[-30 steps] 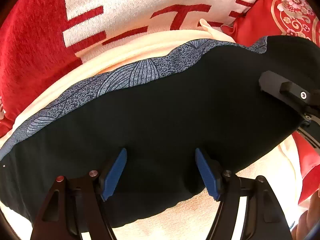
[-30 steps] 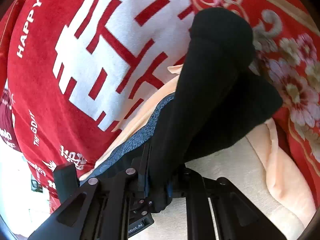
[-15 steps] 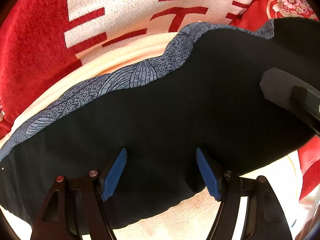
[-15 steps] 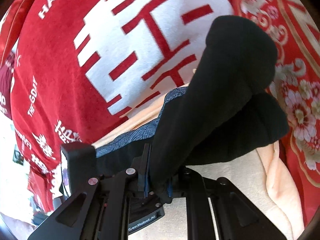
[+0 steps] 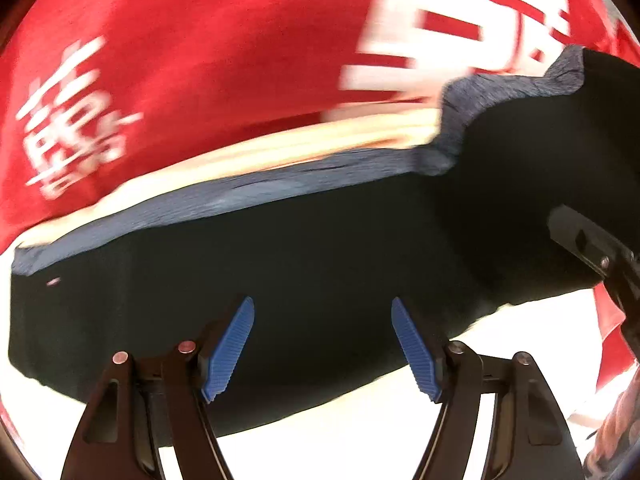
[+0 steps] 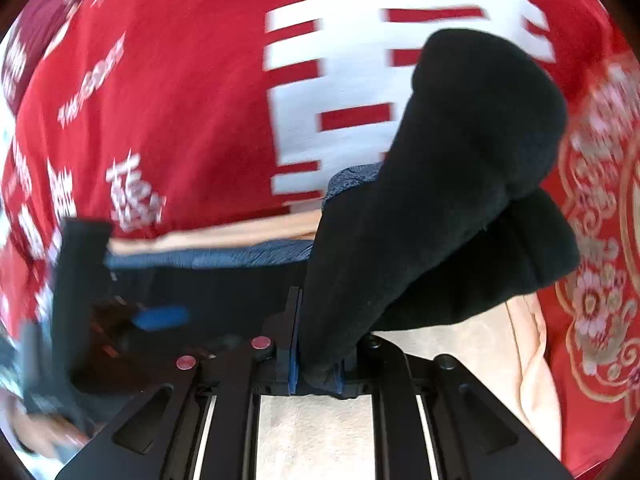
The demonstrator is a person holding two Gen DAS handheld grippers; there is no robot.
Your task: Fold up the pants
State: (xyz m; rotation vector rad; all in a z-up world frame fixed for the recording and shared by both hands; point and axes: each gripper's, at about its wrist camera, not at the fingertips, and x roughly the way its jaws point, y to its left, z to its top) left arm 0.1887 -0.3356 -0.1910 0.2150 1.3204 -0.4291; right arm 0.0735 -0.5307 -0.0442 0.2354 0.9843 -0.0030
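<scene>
1. Left gripper [image 5: 322, 344]: blue pads [image 5: 228, 346] spread wide apart, nothing between them; black pants [image 5: 320, 264] lie just beyond the tips.
2. Right gripper [image 6: 316, 364]: fingers clamped together on a bunched fold of the pants [image 6: 440, 200], which rises from the jaws.
3. Pants rest on a cream towel [image 6: 316, 432], over a red blanket [image 5: 180, 60] with white lettering.
4. Grey-blue waistband [image 5: 240, 196] along the far edge.
</scene>
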